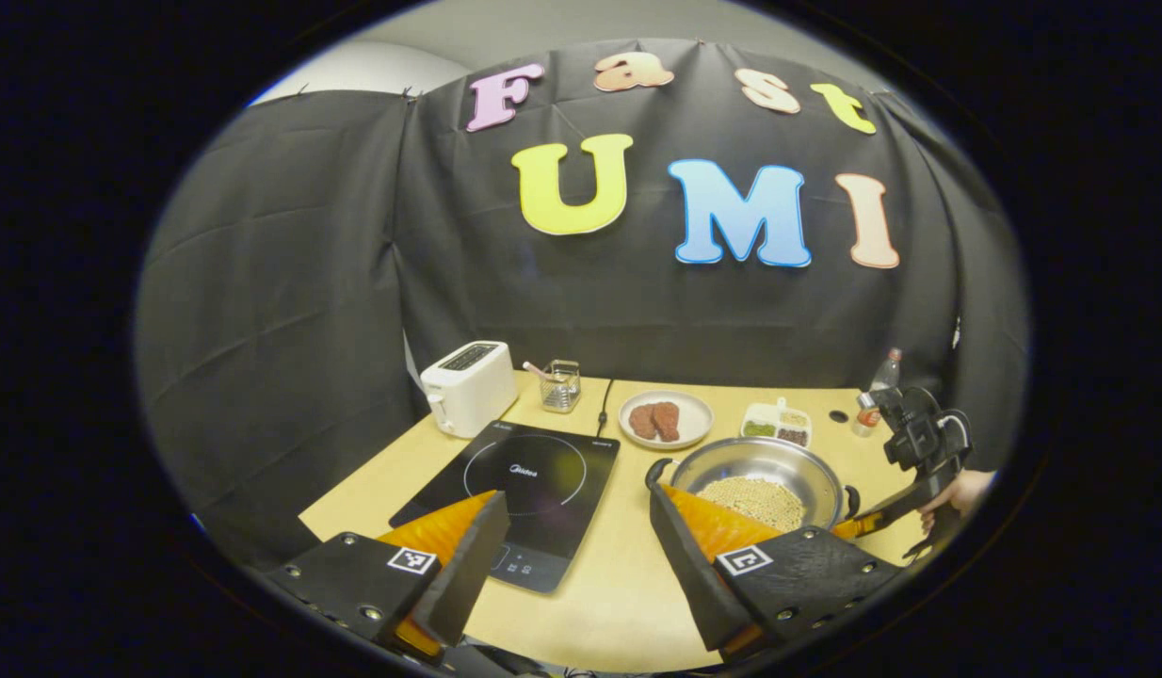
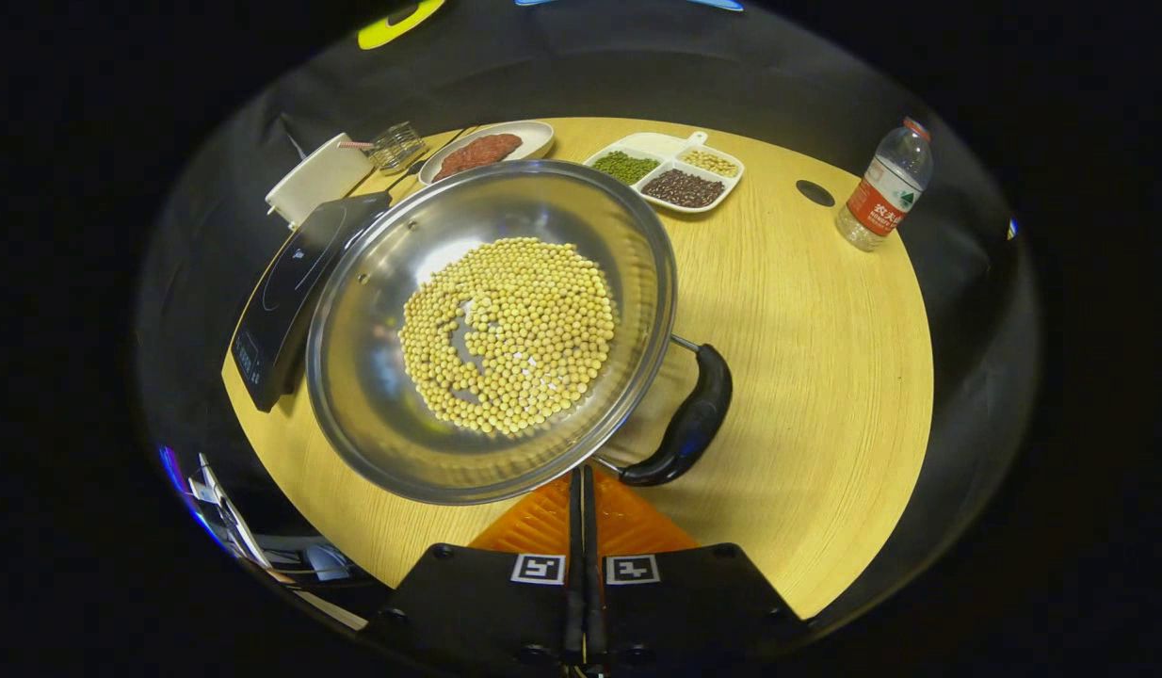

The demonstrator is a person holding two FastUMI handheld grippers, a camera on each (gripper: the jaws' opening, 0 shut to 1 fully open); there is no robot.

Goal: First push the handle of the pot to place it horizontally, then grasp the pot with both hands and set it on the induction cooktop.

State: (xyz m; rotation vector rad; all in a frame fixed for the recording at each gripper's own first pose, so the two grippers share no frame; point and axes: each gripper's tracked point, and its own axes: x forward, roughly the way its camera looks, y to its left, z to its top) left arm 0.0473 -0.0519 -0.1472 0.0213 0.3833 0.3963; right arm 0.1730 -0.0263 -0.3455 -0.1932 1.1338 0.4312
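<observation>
A steel pot [image 2: 355,377] holding soybeans [image 2: 506,334] stands on the wooden table, right of the black induction cooktop [image 2: 289,282]. Its black side handle [image 2: 689,419] points toward me in the right gripper view. My right gripper [image 2: 581,476] is shut with nothing between its fingers, and its tips rest against the pot's near rim just left of that handle. In the left gripper view, my left gripper [image 1: 576,504] hangs open above the table between the cooktop [image 1: 524,480] and the pot [image 1: 788,466]. The right gripper [image 1: 859,525], held by a hand [image 1: 962,490], reaches the pot's right handle [image 1: 852,499].
Along the back stand a white toaster [image 1: 468,386], a wire holder [image 1: 562,386], a plate of meat [image 1: 666,419], a divided dish of beans [image 1: 777,424] and a water bottle [image 2: 887,184]. The cooktop's cord [image 1: 605,405] runs to the wall.
</observation>
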